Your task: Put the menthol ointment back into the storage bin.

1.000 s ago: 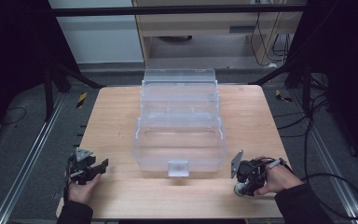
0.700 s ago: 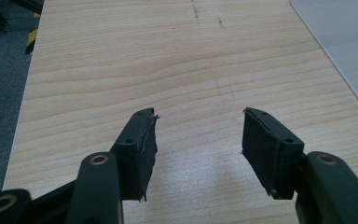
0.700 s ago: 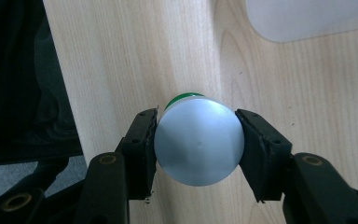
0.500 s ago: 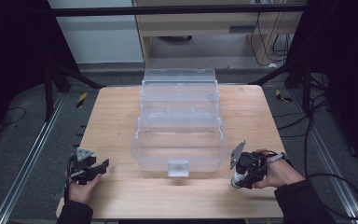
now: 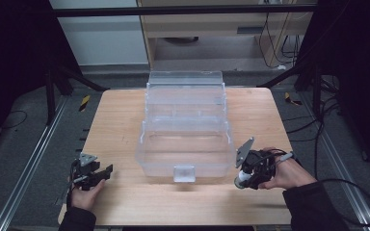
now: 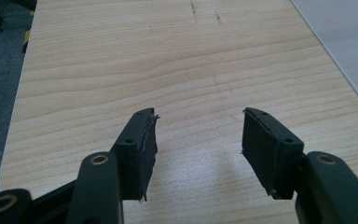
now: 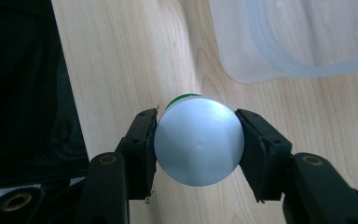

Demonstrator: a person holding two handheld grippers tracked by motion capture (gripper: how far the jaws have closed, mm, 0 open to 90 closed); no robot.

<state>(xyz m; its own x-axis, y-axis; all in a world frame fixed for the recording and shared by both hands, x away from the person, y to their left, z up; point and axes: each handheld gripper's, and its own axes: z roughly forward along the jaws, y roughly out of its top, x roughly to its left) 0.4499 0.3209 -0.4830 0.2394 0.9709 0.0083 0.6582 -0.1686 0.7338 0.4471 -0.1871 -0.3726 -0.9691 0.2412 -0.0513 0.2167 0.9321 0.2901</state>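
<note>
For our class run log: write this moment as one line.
right tool: shut on bottle | left tool: open, empty | clear box: mid-table

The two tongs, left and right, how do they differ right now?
The right tongs are clamped on a round white cap with a green rim; the left tongs hold nothing, with bare wooden table between their jaws. The right tongs sit close beside the clear plastic box; the left tongs rest farther from it, near the table's left edge. Both have black jaws and a hand-held grip.
</note>
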